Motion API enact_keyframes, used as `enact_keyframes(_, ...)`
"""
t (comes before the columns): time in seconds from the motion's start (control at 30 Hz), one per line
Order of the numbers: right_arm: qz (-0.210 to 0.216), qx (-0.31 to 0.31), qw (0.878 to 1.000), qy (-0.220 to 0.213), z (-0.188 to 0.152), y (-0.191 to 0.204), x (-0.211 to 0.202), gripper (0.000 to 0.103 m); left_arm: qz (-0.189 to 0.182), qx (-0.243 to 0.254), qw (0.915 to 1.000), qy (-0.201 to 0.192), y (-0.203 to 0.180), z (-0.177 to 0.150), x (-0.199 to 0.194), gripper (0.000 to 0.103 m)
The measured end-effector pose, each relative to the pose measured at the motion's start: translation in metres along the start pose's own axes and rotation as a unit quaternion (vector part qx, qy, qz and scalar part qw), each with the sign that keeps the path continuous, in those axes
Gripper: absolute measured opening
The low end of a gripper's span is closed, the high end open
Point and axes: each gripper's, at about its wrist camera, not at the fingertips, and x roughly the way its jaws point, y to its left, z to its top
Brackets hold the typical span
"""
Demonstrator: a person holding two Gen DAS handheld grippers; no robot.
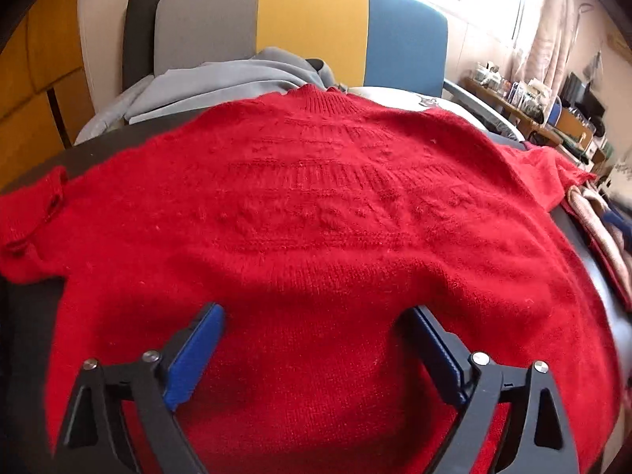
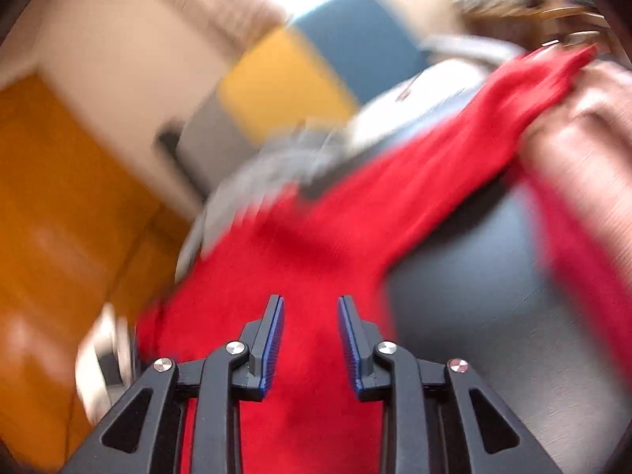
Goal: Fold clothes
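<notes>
Nowhere on the red sweater [image 1: 316, 205] or around it can any writing or label be read. It lies spread flat on a dark table [image 1: 27, 316], neck away from the left wrist camera, one sleeve out to each side. The left gripper [image 1: 316, 316] hovers over the lower body of the sweater with its blue-padded fingers [image 1: 197, 351] spread wide apart and nothing between them. Beyond the neck lies a grey garment [image 1: 221, 83], and behind it stands a chair [image 1: 312, 19] with a grey, yellow and blue back. A pinkish cloth [image 1: 596, 221] sits at the table's right edge.

The right wrist view is heavily blurred and tilted. The right gripper [image 2: 311, 304] hangs above the sweater [image 2: 316, 268] with its fingers [image 2: 272, 339] parted by a narrower gap, gripping nothing. One sleeve [image 2: 509, 106] stretches toward the upper right, across the table [image 2: 474, 276].
</notes>
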Motion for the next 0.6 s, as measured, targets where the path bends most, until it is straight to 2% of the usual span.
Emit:
enact_keyframes(0.07,-0.039,0.054,0.996,-0.052,0.041,-0.037,-0.020,0.030,-0.010,0.000,0.9999,0.001,0.001,0.001,0.002,0.102)
enact_keyframes(0.13,-0.085,0.104,0.987,-0.089,0.077,-0.076,-0.029,0.033,-0.005,0.006,1.0000,0.003,-0.002,0.000,0.001,0.103)
enact_keyframes(0.27,-0.142,0.193,0.965,-0.111,0.121,-0.138,-0.014,0.033,-0.002,0.010,0.9999,0.003,-0.004,-0.006,-0.001,0.103)
enact_keyframes(0.5,-0.161,0.247,0.946,-0.132,0.141,-0.174,0.014,0.033,-0.021,-0.009,0.9997,-0.006,0.000,-0.005,-0.003,0.103)
enact_keyframes(0.6,-0.166,0.248,0.944,-0.141,0.144,-0.182,0.019,0.028,-0.023,-0.013,0.9996,-0.007,0.000,-0.005,-0.003,0.103)
